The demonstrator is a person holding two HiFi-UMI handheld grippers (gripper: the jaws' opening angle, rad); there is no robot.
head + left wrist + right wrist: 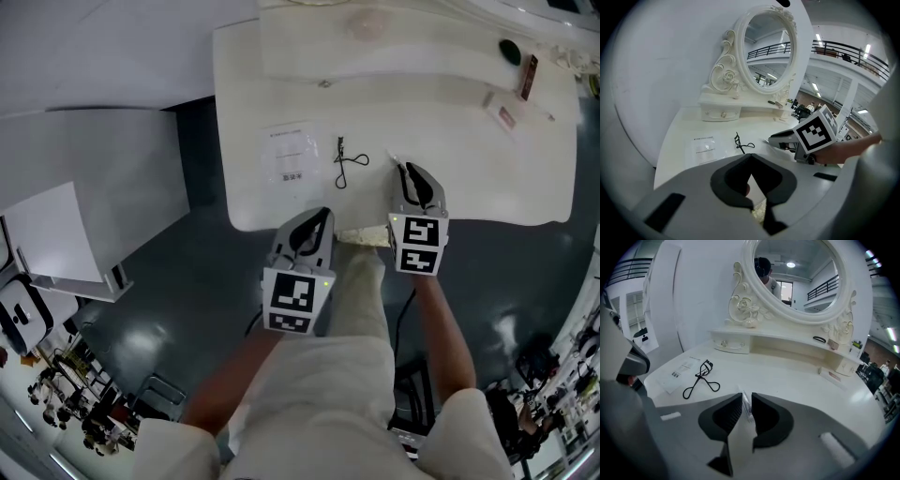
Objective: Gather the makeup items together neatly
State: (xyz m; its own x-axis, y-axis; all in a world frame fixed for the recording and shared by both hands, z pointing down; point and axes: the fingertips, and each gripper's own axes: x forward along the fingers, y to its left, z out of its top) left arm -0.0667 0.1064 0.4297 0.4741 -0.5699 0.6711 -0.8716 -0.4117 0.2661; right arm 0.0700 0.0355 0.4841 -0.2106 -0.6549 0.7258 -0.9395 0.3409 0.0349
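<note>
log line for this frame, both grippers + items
left gripper: shut, empty | right gripper: open, thin clear item between jaws | eyelash curler: on table, untouched

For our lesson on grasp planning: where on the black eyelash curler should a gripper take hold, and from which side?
Grip the eyelash curler at its slim stem, between the curved head and the two finger loops. It lies flat on the table, so come from above, probably with jaws across the stem.

No readable text. Paper sheet (pixel 292 153), centre left on surface (pixel 459 169): print too small. Left gripper (pixel 322 217), right gripper (pixel 409 171): square marker patterns only.
</note>
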